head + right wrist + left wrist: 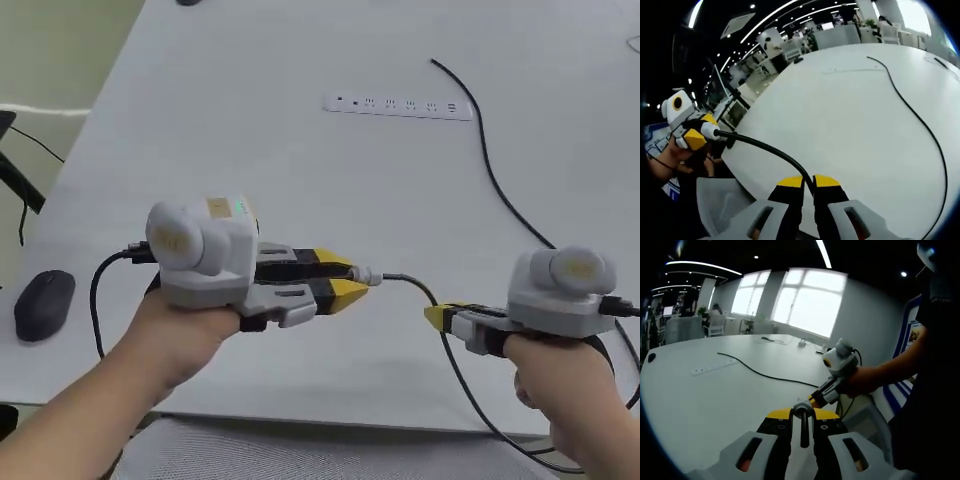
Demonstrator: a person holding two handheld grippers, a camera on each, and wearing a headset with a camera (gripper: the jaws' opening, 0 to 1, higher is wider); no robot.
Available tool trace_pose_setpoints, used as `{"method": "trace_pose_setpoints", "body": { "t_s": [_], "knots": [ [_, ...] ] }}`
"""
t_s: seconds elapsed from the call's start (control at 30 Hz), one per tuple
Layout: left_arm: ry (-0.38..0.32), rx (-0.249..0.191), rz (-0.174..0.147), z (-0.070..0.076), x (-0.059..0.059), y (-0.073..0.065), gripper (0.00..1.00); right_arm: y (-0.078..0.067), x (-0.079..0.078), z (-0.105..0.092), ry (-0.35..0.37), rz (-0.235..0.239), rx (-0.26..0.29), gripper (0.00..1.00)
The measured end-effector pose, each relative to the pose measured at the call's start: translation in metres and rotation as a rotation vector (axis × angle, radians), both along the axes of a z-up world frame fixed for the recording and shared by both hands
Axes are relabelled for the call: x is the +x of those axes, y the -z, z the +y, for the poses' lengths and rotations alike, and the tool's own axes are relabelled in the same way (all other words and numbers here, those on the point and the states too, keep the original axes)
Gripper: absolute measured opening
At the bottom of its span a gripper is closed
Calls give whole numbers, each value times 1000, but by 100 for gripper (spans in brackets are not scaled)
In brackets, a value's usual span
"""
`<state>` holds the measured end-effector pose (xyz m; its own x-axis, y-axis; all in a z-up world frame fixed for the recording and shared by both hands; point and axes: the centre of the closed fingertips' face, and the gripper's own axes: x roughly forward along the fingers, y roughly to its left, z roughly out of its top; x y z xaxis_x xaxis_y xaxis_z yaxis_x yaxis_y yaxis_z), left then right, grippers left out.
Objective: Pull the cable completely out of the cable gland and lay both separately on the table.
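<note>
**Left gripper** [802, 416]. The jaws were clamped on the cable gland [802, 406]. Its pale, rounded head protruded just past the yellow fingertips, and a dark stem ran back between the jaws. Whether that stem was gland or cable could not be told.

**Right gripper** [807, 181]. The jaws were pressed together on the black cable [762, 145], which was pinched between the yellow tips. From there the cable rose in a shallow arc ahead and to the left of these jaws and entered the gland held in the other gripper. Cable and gland were thus joined and carried in the grippers, not lying on the table [300, 160].

**Relation of the two.** In the head view the grippers pointed tip to tip over the near part of the table, apart from one another, with the short span of cable bridging the gap. Behind the right gripper's jaws the cable hung down past the table's near edge. A hand [175, 335] gripped each tool from below.

**Beyond the grippers.**
- A long black lead [490, 165] lay curved on the table ahead of the right gripper. Whether it joined the held cable could not be told.
- A white power strip [397, 105] lay farther off, beyond both sets of tips.
- A dark mouse [44, 303] sat at the table's edge, out to the left of the left gripper.
</note>
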<state>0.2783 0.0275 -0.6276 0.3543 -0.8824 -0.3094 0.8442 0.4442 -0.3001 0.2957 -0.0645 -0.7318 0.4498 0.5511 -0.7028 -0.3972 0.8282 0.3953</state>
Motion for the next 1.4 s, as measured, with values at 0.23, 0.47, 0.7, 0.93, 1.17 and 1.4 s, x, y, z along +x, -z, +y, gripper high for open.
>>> {"method": "trace_pose_setpoints", "body": {
  "t_s": [0.23,0.47,0.7,0.93,1.17,1.4],
  "knots": [
    [8,-13,13,5,4,1,15,0,-1,1,-48,-49,-38,2],
    [36,-21,15,10,5,1,15,-8,-7,6,-29,-68,-51,3],
    [66,-24,15,13,7,2,15,-17,-7,4,-37,-113,-84,8],
    [80,-31,20,14,5,0,15,-43,-4,17,-201,-247,-175,20],
    [85,-41,25,15,6,0,15,-69,-6,56,-419,-423,-255,27],
    [78,-52,36,17,7,0,15,-67,-6,80,-538,-496,-340,23]
  ]
}}
